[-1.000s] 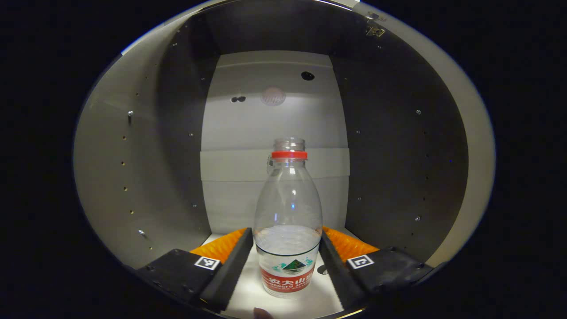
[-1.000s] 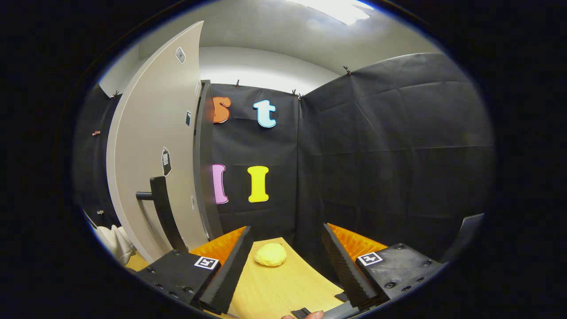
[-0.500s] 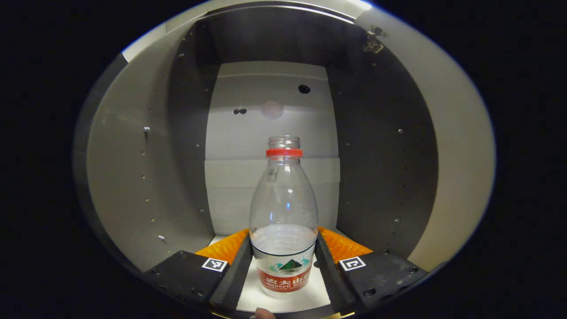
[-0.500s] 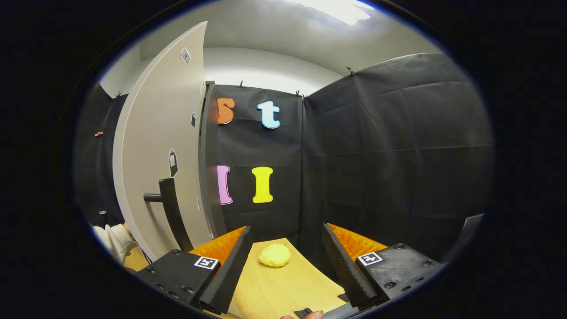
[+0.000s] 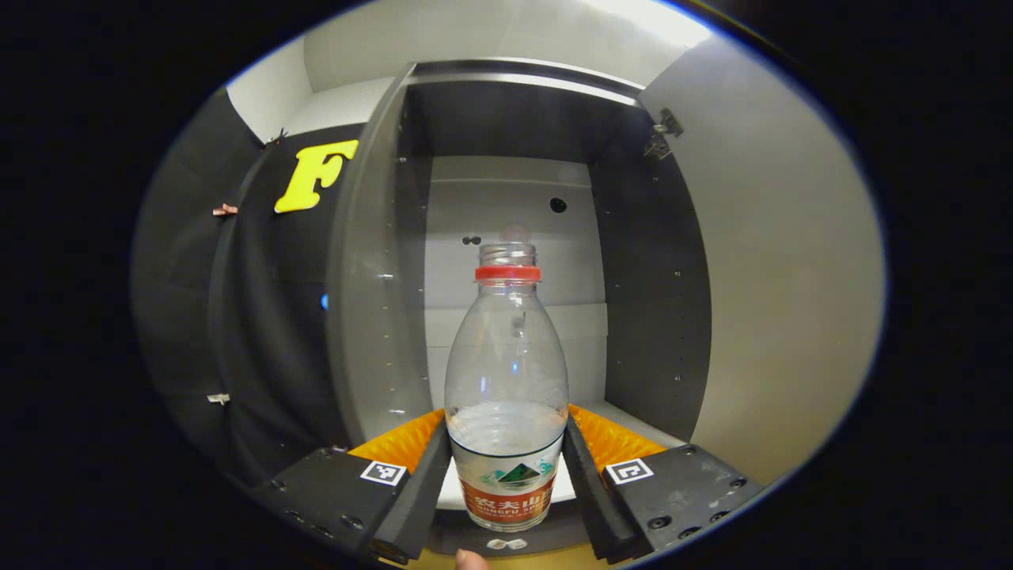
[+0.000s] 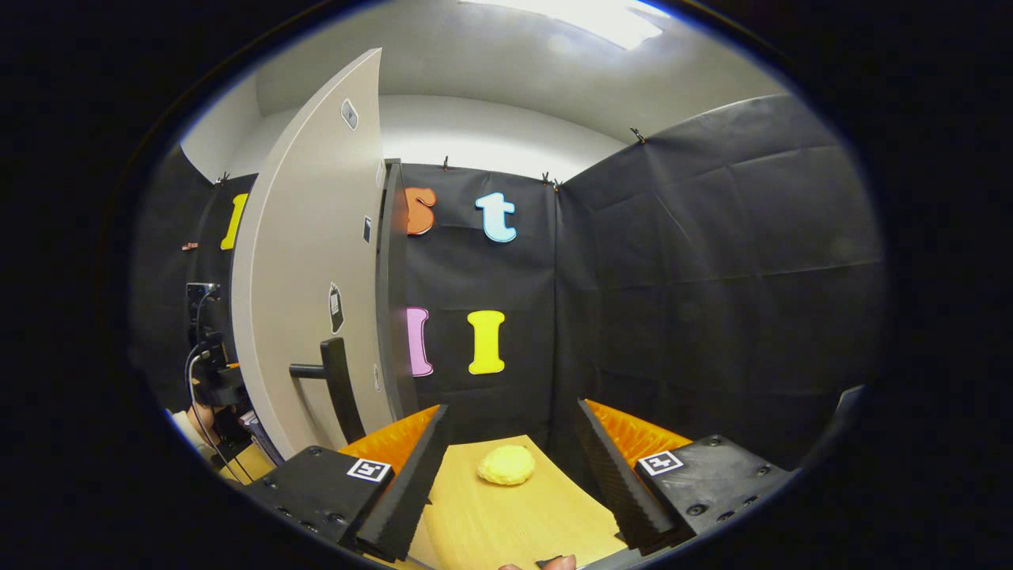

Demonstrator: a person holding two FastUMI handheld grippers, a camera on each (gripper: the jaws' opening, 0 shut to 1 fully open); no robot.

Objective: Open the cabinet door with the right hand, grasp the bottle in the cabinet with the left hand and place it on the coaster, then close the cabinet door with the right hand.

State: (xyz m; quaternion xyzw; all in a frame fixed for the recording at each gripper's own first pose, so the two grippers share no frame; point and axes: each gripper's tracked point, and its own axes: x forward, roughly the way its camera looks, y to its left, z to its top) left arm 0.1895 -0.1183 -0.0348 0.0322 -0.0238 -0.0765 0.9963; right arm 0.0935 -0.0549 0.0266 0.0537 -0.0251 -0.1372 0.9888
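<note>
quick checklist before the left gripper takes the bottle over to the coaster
1. Grip: left gripper has both jaws pressed on the bottle low, at its label: ok.
2. Bottle upright between the jaws: ok.
3. Bottle has no cap and holds some water, so keep it level: not ok for tilting.
4. Cabinet door swung wide open, exit free: ok.
5. Right gripper open, holding nothing, apart from the door handle: ok.
6. Coaster location: cannot tell; a yellow lump lies on the table.
</note>
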